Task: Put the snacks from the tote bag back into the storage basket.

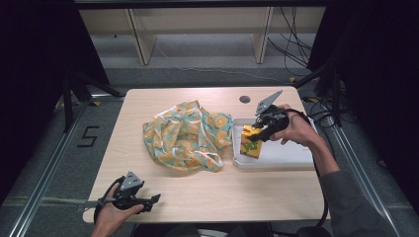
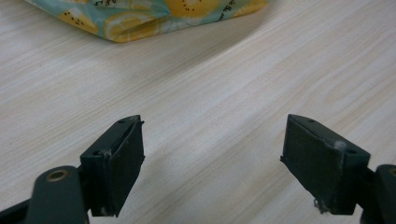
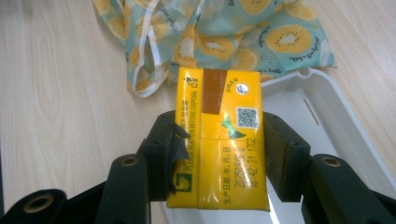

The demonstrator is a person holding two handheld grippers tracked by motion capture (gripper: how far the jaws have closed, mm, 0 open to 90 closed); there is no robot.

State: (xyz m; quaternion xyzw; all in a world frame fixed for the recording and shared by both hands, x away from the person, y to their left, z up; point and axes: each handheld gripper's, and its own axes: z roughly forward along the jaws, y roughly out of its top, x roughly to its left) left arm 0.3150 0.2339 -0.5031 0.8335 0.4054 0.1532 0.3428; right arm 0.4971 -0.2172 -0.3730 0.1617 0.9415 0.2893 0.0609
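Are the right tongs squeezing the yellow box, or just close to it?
Touching. In the right gripper view, both black jaws of the right tongs press against the two sides of the yellow box, with no gap on either side, holding it above the white tray.

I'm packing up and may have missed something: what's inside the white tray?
The tray looks bare inside. The right hand-held gripper holds a yellow carton over its near end, hiding the floor beneath.
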